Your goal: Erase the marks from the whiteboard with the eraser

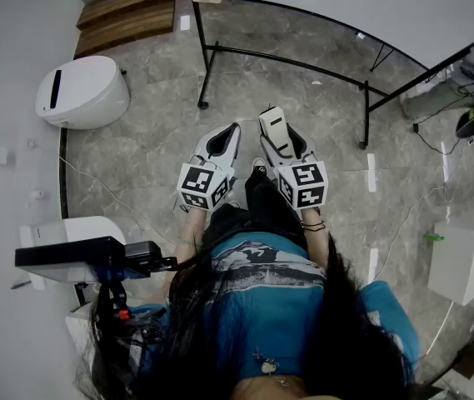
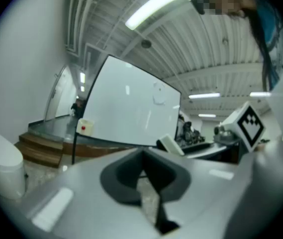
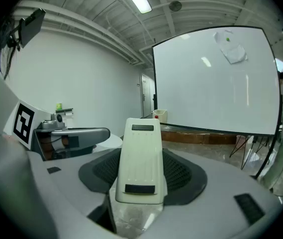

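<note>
**Finding 1 — risks.** The right gripper (image 3: 141,183) is clamped on the lower part of the eraser (image 3: 140,153), and most of the eraser stands out beyond the jaws. I judge that pressure against the board could lever it sideways or out of the grip. The marks (image 3: 233,53) sit high, near the upper right corner of the whiteboard (image 3: 206,93), which is well apart from both grippers. That means a long reach, and the thin-legged stand (image 1: 203,102) may rock under a push. I cannot tell which face of the eraser carries the felt; a hard shell against the board would wipe nothing. The left gripper (image 2: 144,176) has its jaws together on nothing.

**Finding 2 — the eraser.** Cream plastic body, ribbed, with a dark patch at each end. It stands upright between the jaws.
</note>
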Demonstrator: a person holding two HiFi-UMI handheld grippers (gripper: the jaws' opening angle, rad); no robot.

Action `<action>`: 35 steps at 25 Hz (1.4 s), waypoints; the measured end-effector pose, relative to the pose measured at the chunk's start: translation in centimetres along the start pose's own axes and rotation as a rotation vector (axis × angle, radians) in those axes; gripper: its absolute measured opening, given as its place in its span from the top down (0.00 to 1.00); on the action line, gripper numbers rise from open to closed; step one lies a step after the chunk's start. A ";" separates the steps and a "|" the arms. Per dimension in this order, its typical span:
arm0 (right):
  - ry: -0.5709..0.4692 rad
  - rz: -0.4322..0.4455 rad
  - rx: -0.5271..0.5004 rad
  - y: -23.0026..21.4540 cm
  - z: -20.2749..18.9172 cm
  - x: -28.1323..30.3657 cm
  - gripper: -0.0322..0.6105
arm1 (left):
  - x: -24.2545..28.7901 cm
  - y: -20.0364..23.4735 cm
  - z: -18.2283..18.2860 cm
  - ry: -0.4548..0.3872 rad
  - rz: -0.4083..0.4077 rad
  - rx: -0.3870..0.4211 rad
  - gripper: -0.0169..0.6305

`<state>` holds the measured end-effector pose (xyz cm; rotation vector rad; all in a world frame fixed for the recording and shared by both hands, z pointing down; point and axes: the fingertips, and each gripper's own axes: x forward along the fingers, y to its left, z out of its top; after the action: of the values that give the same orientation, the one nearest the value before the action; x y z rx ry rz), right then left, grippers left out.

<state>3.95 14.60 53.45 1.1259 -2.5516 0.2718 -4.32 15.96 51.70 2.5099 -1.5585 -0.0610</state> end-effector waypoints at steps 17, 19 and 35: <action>-0.013 0.001 -0.003 -12.1 5.5 10.0 0.54 | 15.2 5.7 3.7 -0.024 -0.005 0.011 0.97; -0.016 0.001 -0.006 -14.5 6.6 11.3 0.54 | 18.1 6.0 4.4 -0.033 -0.011 0.012 0.97; -0.039 0.064 0.014 -24.5 9.7 17.9 0.54 | 29.9 8.7 6.0 -0.035 0.032 0.009 0.97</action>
<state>8.72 -16.88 52.15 1.0663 -2.6270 0.2858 0.59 -15.32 49.28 2.5026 -1.6155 -0.0941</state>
